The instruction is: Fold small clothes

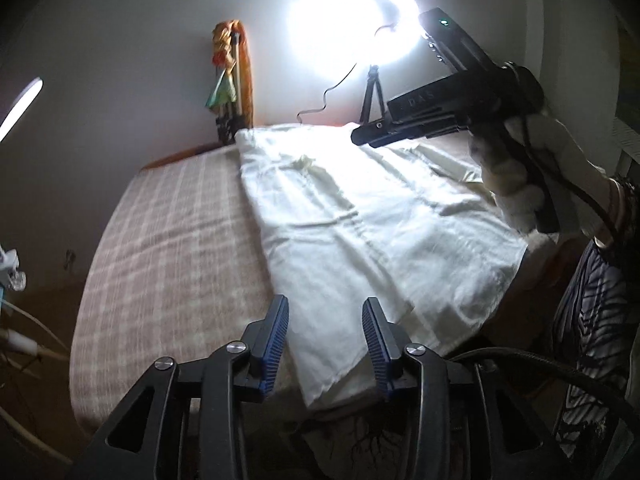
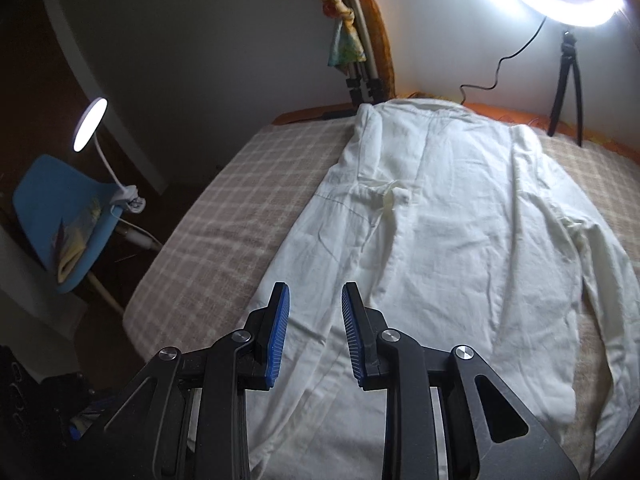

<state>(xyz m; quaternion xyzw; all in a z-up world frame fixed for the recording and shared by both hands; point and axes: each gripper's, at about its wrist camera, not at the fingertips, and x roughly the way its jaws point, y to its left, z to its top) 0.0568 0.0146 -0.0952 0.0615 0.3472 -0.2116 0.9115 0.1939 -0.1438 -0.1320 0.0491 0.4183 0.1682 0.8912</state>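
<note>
A white garment [image 1: 360,220] lies spread lengthwise on a bed with a beige checked cover [image 1: 172,240]. In the right wrist view the garment [image 2: 440,220] shows a folded left edge and a sleeve along its right side. My left gripper [image 1: 326,300] hovers open above the garment's near corner, with nothing between its blue pads. My right gripper [image 2: 315,286] is open too, above the garment's near left part, with nothing in it. The left wrist view shows the right gripper [image 1: 356,138] side-on over the far end, held by a gloved hand [image 1: 520,184].
A bright ring light [image 1: 352,24] on a small tripod [image 2: 568,80] stands at the bed's far side, its cable [image 2: 500,68] trailing down. A doll and a folded tripod [image 2: 352,40] lean on the wall. A blue chair [image 2: 60,216] with a desk lamp [image 2: 92,124] stands left of the bed.
</note>
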